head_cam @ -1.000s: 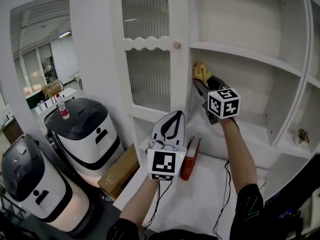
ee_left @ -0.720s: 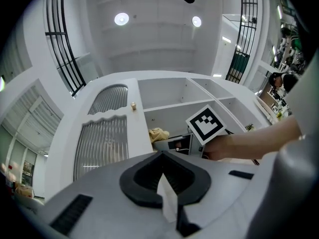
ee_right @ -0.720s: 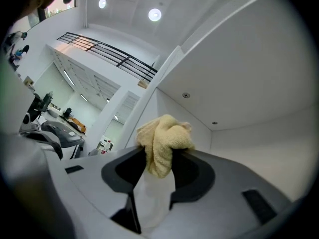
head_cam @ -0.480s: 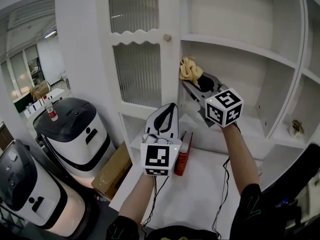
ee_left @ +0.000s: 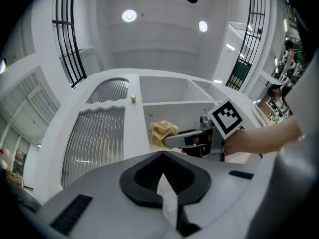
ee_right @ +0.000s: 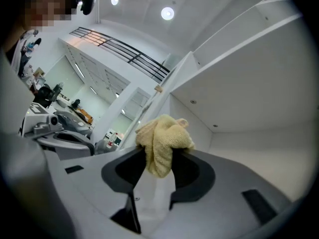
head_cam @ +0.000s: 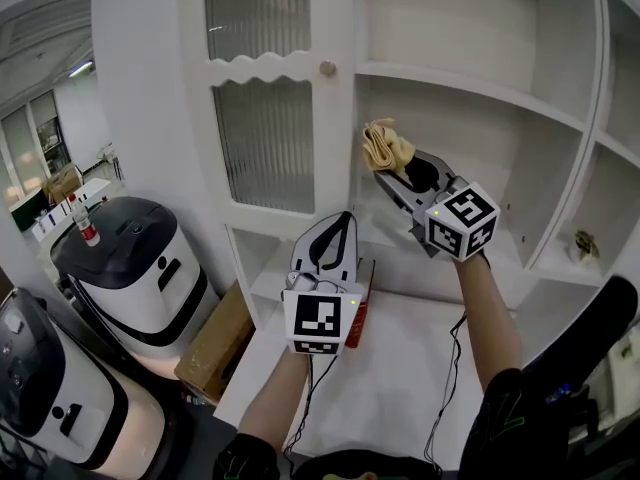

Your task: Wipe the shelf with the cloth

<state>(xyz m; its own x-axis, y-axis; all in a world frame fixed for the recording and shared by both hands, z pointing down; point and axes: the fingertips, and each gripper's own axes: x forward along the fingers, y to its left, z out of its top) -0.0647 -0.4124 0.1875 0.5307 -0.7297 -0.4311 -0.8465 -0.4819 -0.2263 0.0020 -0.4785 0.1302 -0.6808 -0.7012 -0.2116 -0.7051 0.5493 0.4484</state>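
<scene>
1. closest to us, the white bench point(head_cam: 400, 398) runs under both forearms, with thin cables trailing over it.
2. the left gripper point(head_cam: 343, 220) is held above the bench's back edge, pointing up at the cupboard. its fingers point(ee_left: 164, 195) are pressed together with nothing between them.
3. just beside that gripper, to its right, a red book point(head_cam: 359, 306) stands on the bench.
4. down on our left, below bench level, we see a cardboard box point(head_cam: 213, 343) and two white-and-black machines point(head_cam: 135, 268); a small bottle point(head_cam: 86, 230) stands on the farther one.
5. the right gripper point(head_cam: 388, 166) is raised higher and further in, its marker cube toward us. its fingers are clamped on the cloth point(ee_right: 162, 142).
6. the cloth point(head_cam: 386, 145) is yellow and bunched, sticking out past the fingertips at the left end of the open compartment, near the ribbed-glass door point(head_cam: 262, 133) and below the shelf point(head_cam: 480, 90). we cannot tell whether it touches any surface.
7. far right, a small object point(head_cam: 582, 244) sits in a side compartment, too small to identify.
</scene>
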